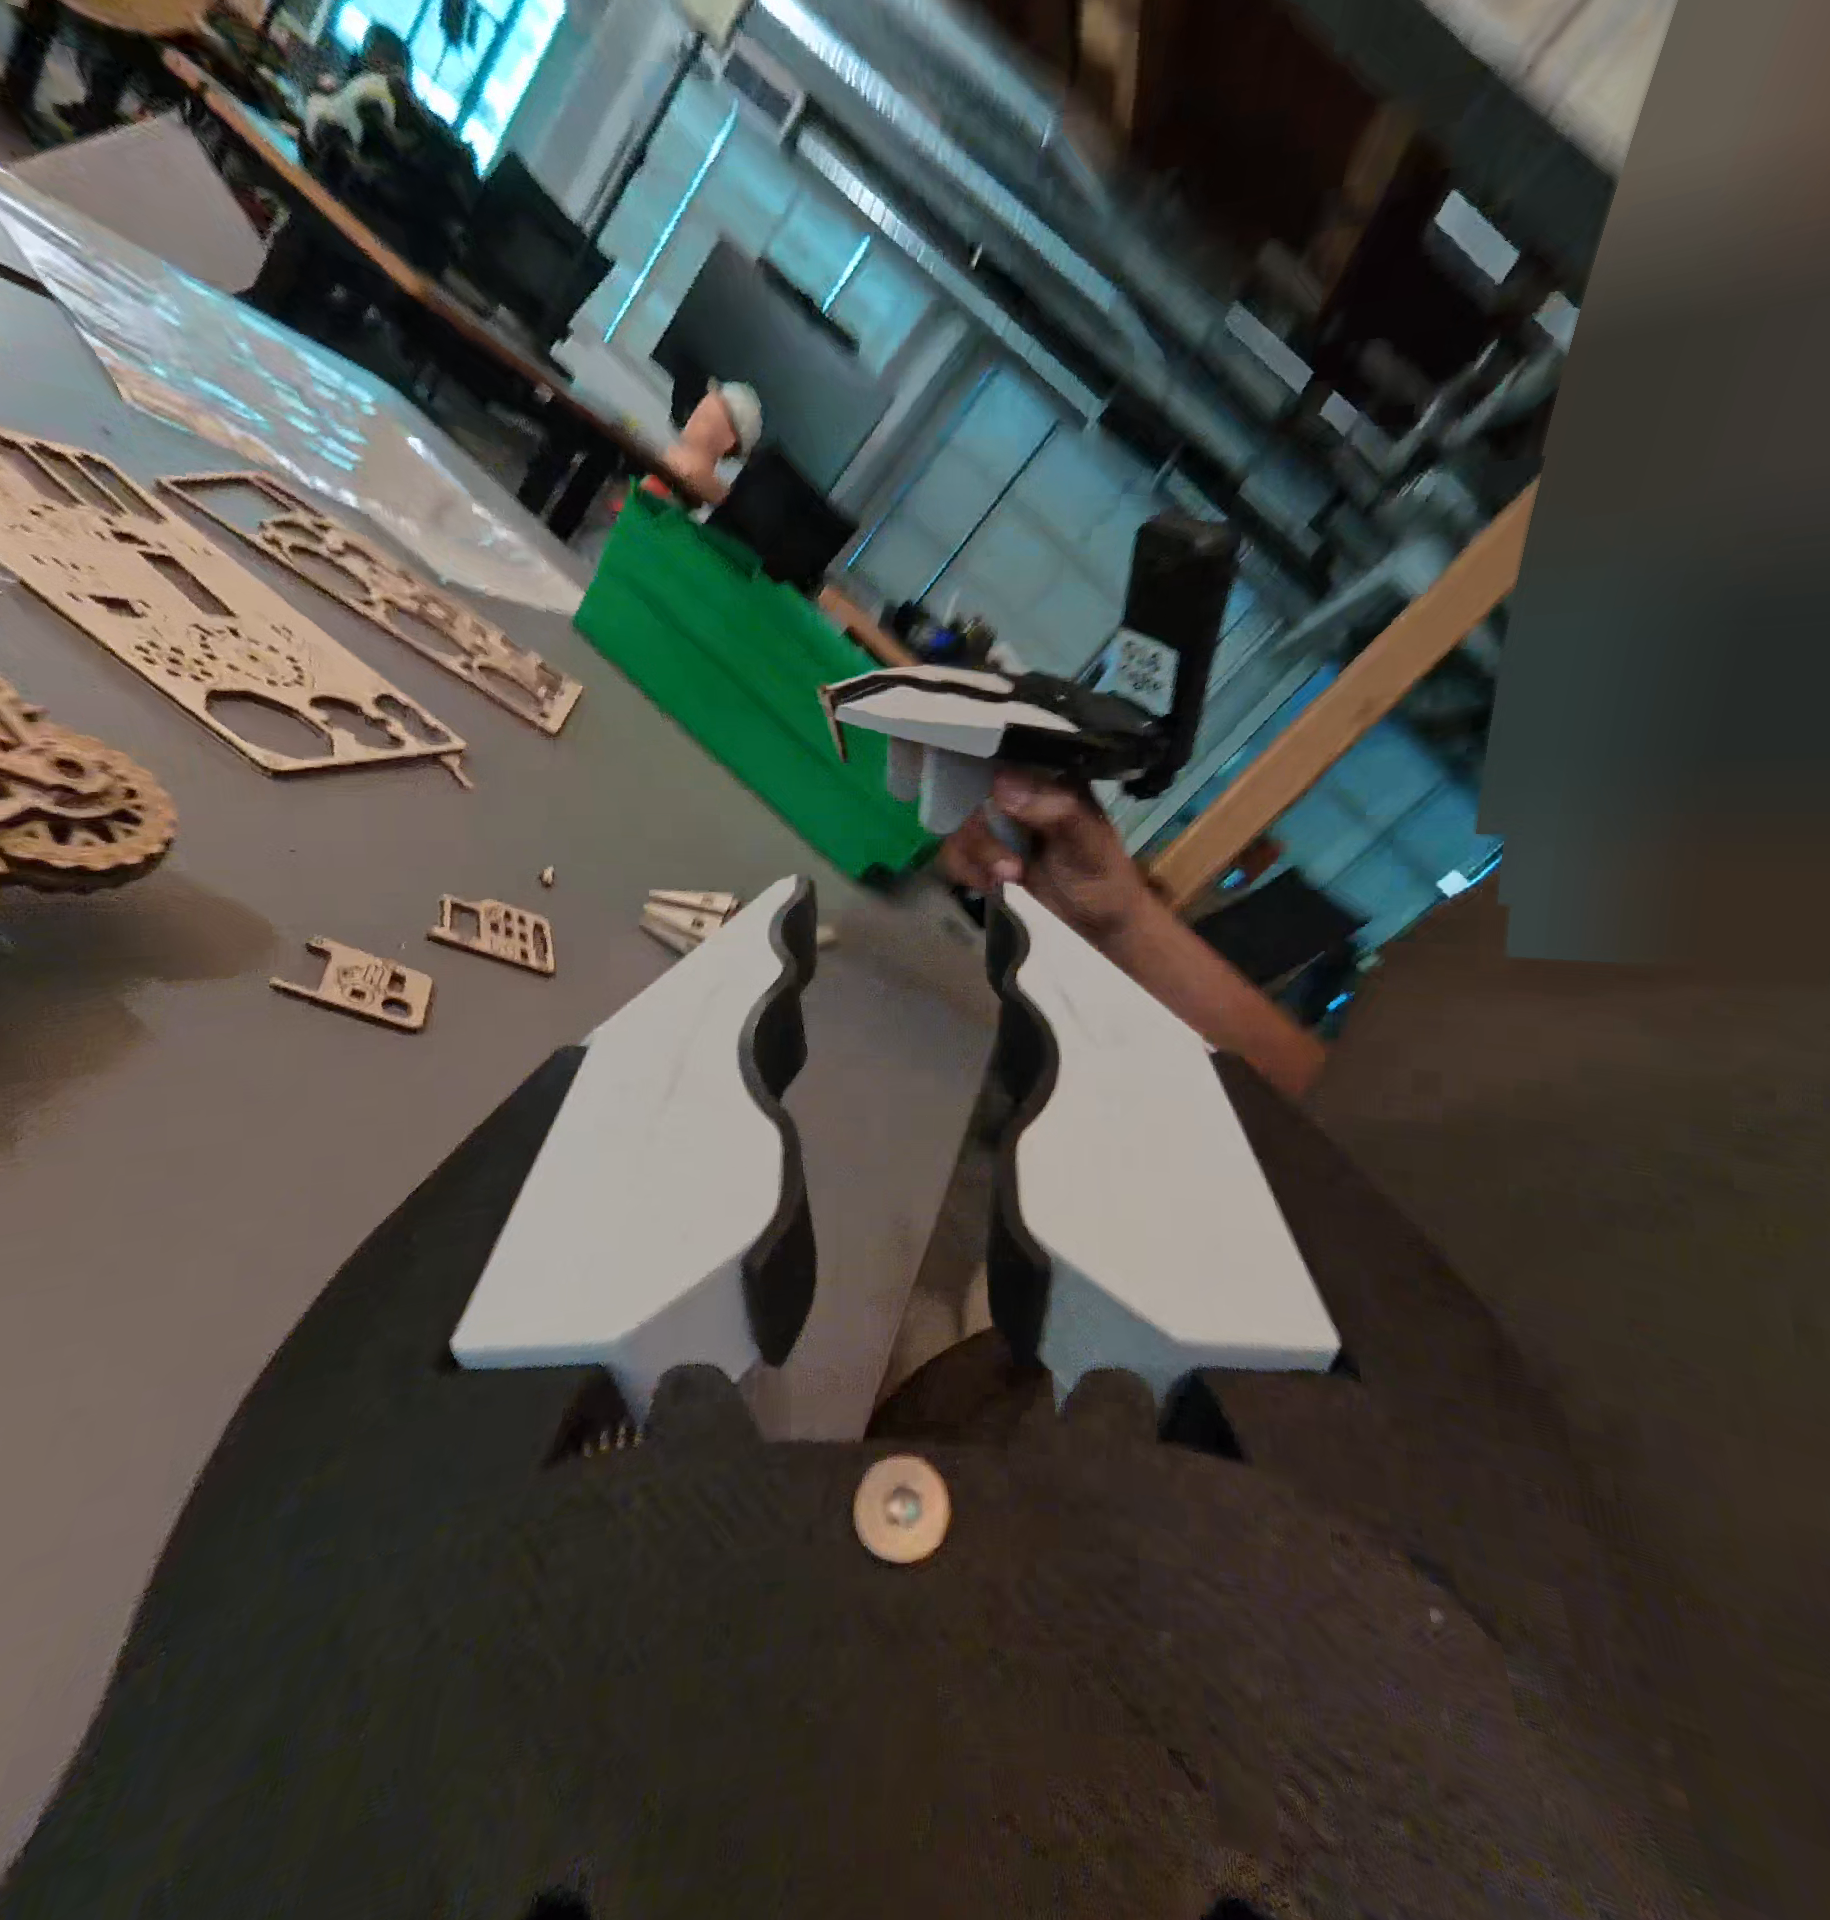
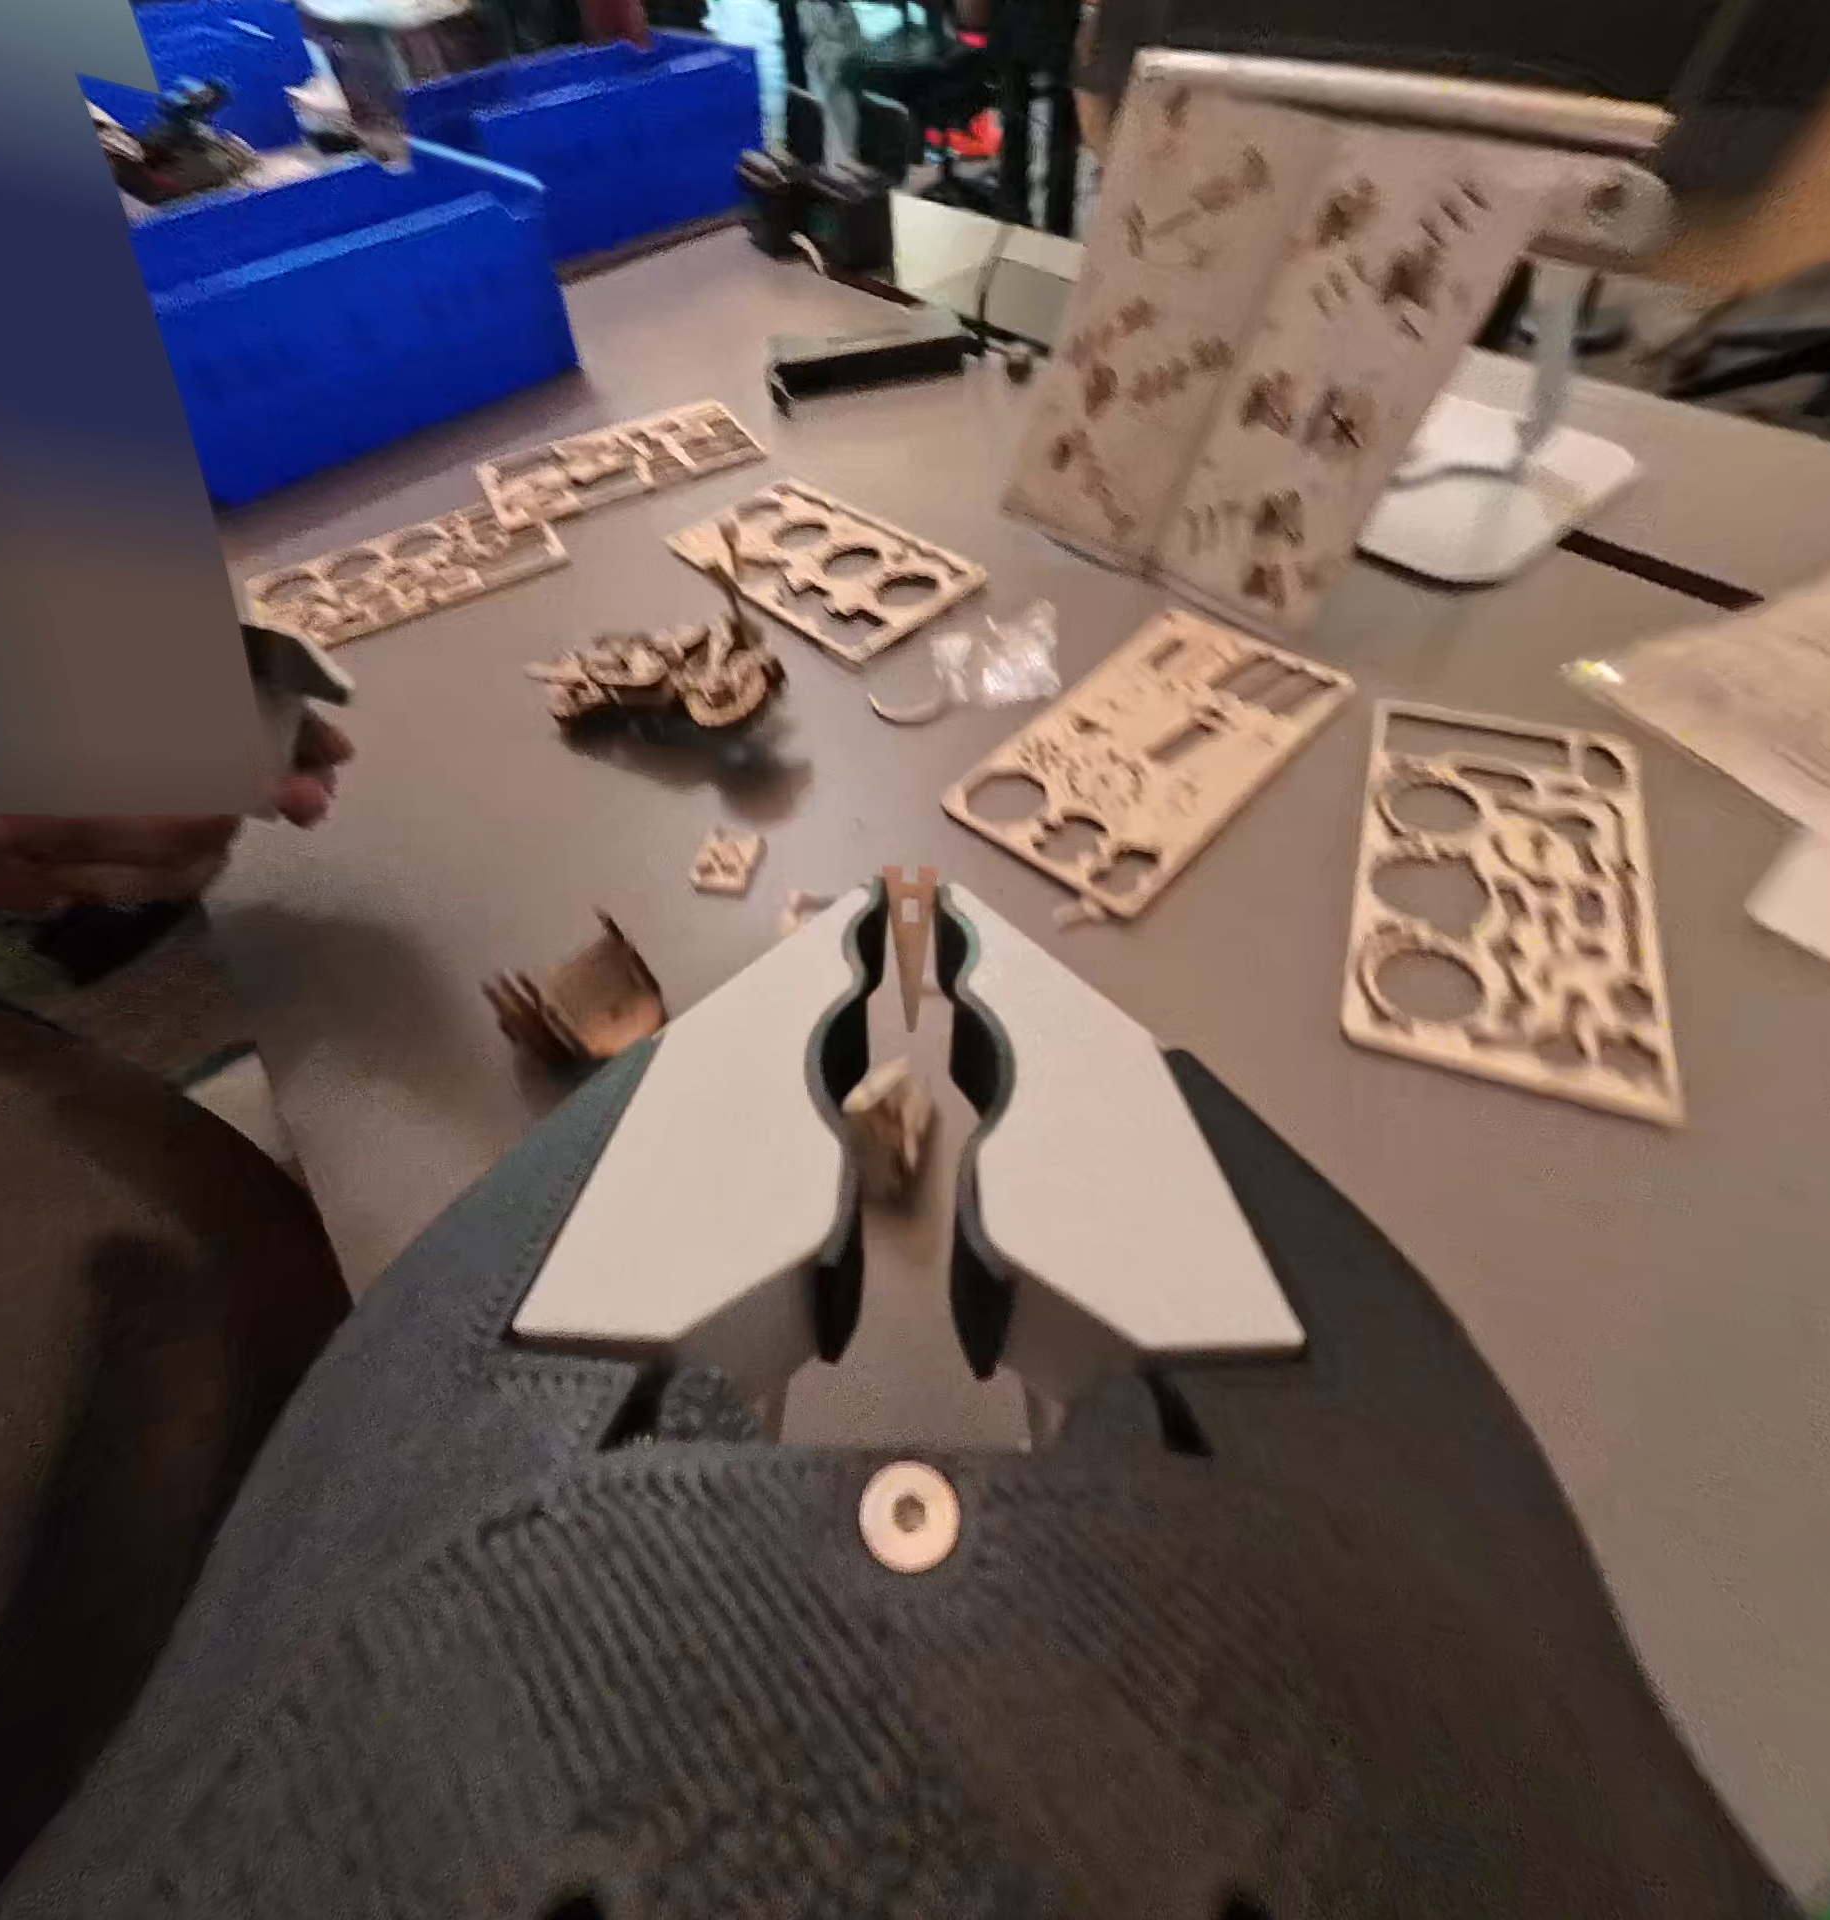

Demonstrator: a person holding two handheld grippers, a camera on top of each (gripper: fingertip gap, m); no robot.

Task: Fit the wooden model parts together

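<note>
My right gripper (image 2: 909,902) pinches a thin, tapered tan wooden strip (image 2: 909,948) at its fingertips above the grey table (image 2: 1254,1226). My left gripper (image 1: 898,902) hangs open and empty. Five flat laser-cut wooden sheets (image 2: 1513,914) lie ahead, beside one half-built brown wooden model (image 2: 672,675).

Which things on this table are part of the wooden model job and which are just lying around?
Part of the job:
- thin wooden piece, pinched at the right gripper tips
- half-built model
- cut-out part sheets
- loose small parts
- left gripper, open and empty

Lying about:
- blue bins
- green bin
- black box
</note>
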